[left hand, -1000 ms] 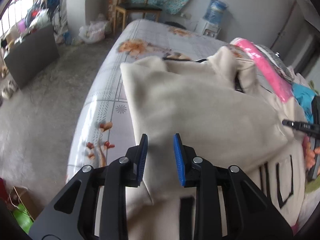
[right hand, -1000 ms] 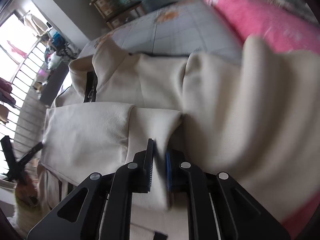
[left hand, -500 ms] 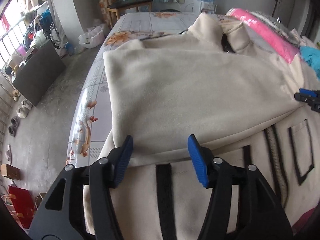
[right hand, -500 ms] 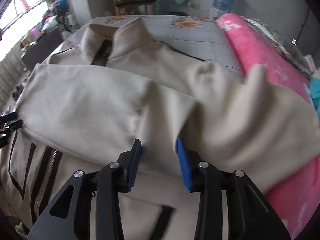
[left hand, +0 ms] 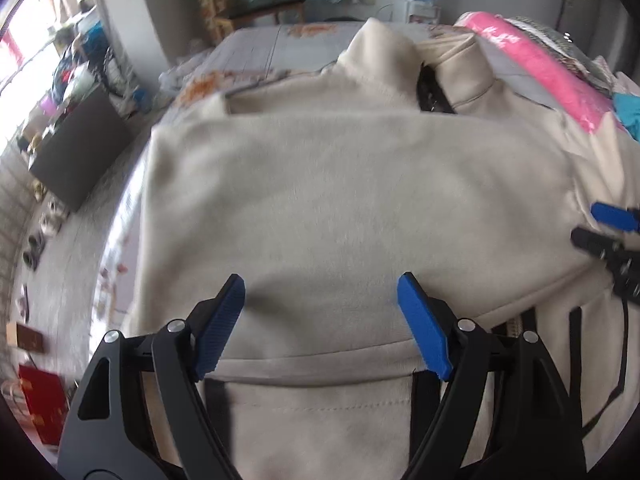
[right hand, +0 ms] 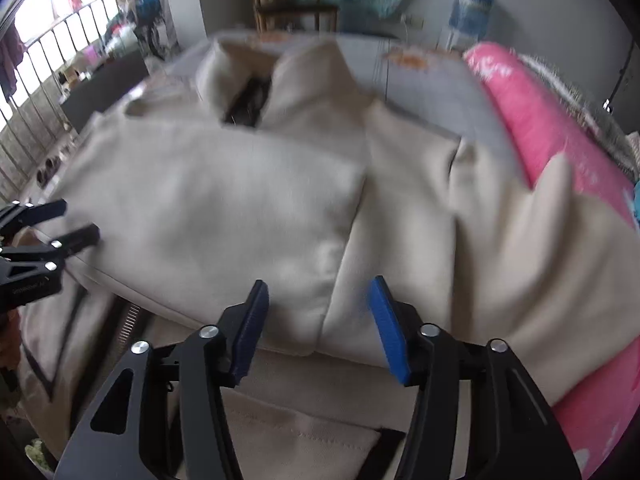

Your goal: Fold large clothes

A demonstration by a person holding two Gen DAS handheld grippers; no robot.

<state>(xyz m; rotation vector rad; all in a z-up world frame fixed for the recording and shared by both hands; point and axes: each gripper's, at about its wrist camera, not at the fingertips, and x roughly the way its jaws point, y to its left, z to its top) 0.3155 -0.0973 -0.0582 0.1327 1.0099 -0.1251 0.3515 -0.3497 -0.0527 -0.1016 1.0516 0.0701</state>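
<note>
A large cream jacket (left hand: pixel 352 208) with black trim and a zip lies on the bed, collar at the far end; it also shows in the right wrist view (right hand: pixel 224 204). A sleeve is folded across its front. My left gripper (left hand: pixel 320 320) is open and empty just above the folded sleeve's near edge. My right gripper (right hand: pixel 318 320) is open and empty above the sleeve's other end. Each gripper shows at the edge of the other's view: the right gripper (left hand: pixel 604 232) in the left wrist view, the left gripper (right hand: pixel 52 224) in the right wrist view.
The bed has a grey floral sheet (left hand: pixel 256 52). A pink rolled blanket (right hand: pixel 540 120) lies along the jacket's right side. A chair (left hand: pixel 256 4) and a water dispenser (right hand: pixel 472 4) stand at the far wall. A dark box (left hand: pixel 76 140) sits on the floor to the left.
Both grippers have let go of the sleeve and opened wide. The sleeve now lies flat across the jacket, and both grippers have drawn back toward its near edge.
</note>
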